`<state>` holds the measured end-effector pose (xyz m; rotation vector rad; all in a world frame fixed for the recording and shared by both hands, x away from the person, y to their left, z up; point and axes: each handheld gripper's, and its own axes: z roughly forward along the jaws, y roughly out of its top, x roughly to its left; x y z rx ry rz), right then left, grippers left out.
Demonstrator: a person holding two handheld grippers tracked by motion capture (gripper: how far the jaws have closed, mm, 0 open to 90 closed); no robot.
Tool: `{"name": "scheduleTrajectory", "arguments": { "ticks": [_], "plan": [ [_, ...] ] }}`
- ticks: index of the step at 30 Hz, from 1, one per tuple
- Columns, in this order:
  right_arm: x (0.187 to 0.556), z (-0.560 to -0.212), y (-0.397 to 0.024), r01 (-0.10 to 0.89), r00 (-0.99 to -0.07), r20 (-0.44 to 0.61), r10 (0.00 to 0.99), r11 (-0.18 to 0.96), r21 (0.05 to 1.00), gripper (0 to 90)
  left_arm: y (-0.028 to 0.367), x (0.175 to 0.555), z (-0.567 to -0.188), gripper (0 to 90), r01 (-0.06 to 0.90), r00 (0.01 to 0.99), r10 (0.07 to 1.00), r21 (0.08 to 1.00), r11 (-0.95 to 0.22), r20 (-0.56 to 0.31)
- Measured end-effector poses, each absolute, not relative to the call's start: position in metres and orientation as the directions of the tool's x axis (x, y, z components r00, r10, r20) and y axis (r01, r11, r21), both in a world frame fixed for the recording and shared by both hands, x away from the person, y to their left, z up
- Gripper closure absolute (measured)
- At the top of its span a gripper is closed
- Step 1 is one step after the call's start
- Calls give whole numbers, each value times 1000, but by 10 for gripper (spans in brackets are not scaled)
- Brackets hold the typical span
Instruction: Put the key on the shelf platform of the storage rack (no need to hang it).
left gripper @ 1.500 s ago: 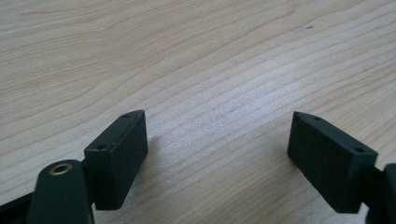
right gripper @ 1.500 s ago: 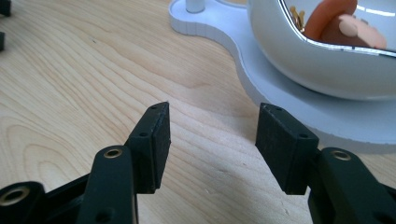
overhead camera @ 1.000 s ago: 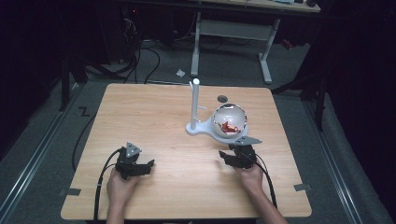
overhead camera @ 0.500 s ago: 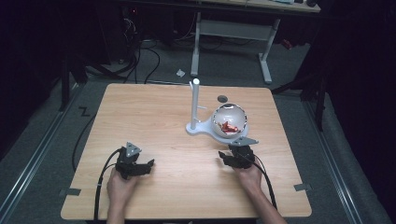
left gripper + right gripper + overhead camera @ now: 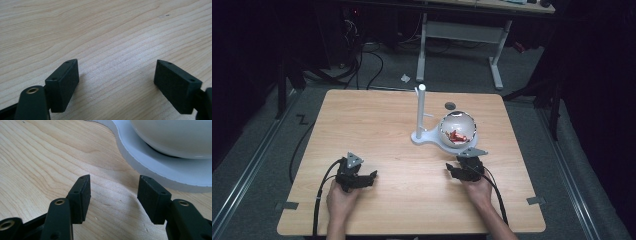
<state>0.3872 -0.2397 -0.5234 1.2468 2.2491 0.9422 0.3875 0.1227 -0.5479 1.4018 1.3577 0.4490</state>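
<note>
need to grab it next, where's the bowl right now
In the high view the bowl sits on the white stand's base, right of centre, just beyond the right gripper.

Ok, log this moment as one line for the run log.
left claw: open, empty, low over table | right claw: open, empty, just short of white stand base | bowl: on base, untouched

Table (image 5: 377, 125) evenly lit, surroundings dark; close views soft; faint shadows.

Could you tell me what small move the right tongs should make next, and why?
Probably ease the right tongs forward toward the white stand. They are open and empty on the bare table, and the bowl on that stand sits just ahead.
</note>
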Motion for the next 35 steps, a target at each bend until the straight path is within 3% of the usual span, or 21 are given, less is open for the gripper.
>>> {"name": "scheduleTrajectory", "arguments": {
  "ticks": [35],
  "plan": [
    [387,-531,-243,582,-513,-22,858,367,725,387,123,387,-548,203,470,277,877,851,233,-393]
  ]
}}
